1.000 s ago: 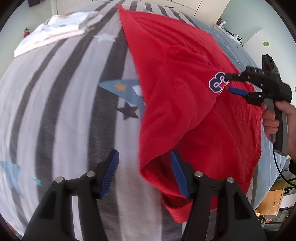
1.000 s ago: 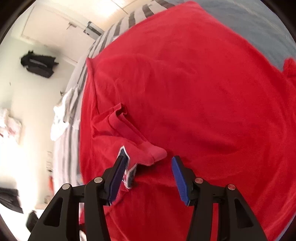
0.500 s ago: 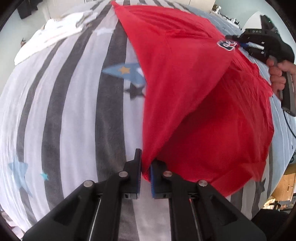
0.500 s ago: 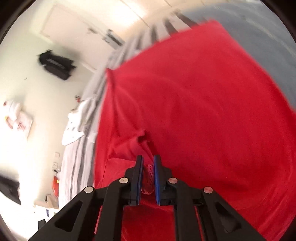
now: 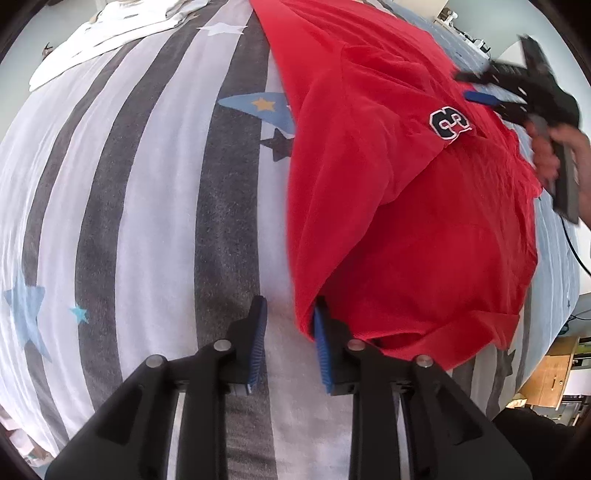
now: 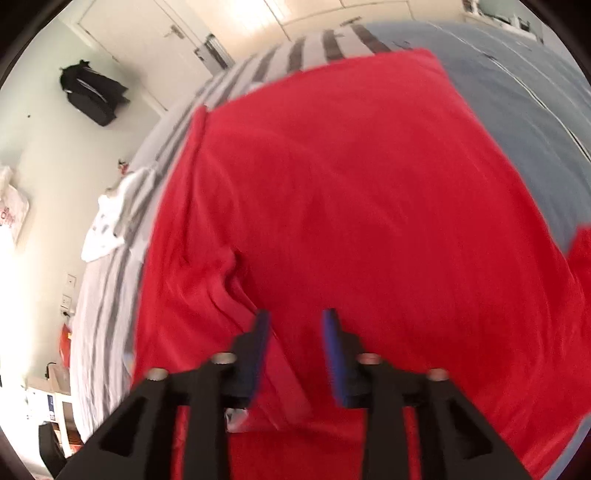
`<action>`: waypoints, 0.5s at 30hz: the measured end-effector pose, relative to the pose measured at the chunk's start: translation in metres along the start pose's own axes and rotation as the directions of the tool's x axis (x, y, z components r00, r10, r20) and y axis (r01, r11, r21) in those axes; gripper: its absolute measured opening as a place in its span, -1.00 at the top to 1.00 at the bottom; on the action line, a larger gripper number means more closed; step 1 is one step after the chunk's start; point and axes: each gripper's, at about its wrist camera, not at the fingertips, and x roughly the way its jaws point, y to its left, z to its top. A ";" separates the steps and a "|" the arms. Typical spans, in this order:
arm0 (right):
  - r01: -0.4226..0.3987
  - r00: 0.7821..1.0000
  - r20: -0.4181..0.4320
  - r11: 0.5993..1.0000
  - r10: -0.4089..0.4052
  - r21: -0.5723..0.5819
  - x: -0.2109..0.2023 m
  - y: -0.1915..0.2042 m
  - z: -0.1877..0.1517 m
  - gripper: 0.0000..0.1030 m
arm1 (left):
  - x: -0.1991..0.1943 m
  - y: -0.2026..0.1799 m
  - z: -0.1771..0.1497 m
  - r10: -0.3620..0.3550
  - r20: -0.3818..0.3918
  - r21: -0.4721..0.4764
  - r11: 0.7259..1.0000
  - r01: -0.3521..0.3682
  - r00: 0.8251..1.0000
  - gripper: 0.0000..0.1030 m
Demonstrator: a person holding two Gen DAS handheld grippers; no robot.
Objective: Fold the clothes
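The red shirt (image 5: pixel 388 192) lies on the bed, its side folded inward so that a sleeve with a navy-and-white "3" patch (image 5: pixel 450 123) rests on top of the body; the cloth is creased, and a hem band shows along its near edge at about 5 o'clock in the left wrist view. The left gripper (image 5: pixel 290 332) has just been opening: its blue pads stand apart, the right pad tucked against the shirt's folded corner and the left pad over bare cover, with nothing pinched between them. The right gripper (image 6: pixel 295 343), seen at 2 o'clock in the left view in a person's hand (image 5: pixel 546 155), has also just been opening; its jaws are spread above the shirt, and the sleeve looks to lie free below them, though motion blur makes contact hard to judge. The bed cover (image 5: pixel 155 192) is striped grey and white with blue and dark stars, giving way to a plain blue-grey cover (image 6: pixel 517 92) on the far side. White clothes (image 5: pixel 110 33) lie near the bed's edge at 11 o'clock. In the right view, a door (image 6: pixel 147 48) and a black garment (image 6: pixel 92 92) hanging on the pale wall sit at 10 o'clock. The shirt's right edge runs out of frame.
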 end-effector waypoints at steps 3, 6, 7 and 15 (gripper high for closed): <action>-0.026 0.999 -0.045 0.998 0.023 -0.060 0.029 0.021 0.017 0.09 | 0.006 -0.005 0.000 0.000 -0.014 0.015 1.000 0.000 1.000 0.57; -0.059 0.995 -0.089 0.995 0.053 -0.074 0.055 0.031 0.029 0.09 | 0.012 -0.009 0.002 -0.002 -0.024 0.025 1.000 0.003 1.000 0.57; -0.063 0.994 -0.094 0.995 0.055 -0.081 0.061 0.034 0.030 0.09 | 0.013 -0.010 0.003 -0.006 -0.026 0.026 1.000 0.006 1.000 0.57; -0.055 0.998 -0.044 0.994 0.051 -0.100 0.064 0.036 0.049 0.94 | 0.022 -0.015 0.004 -0.031 -0.039 0.035 0.999 0.032 0.999 0.57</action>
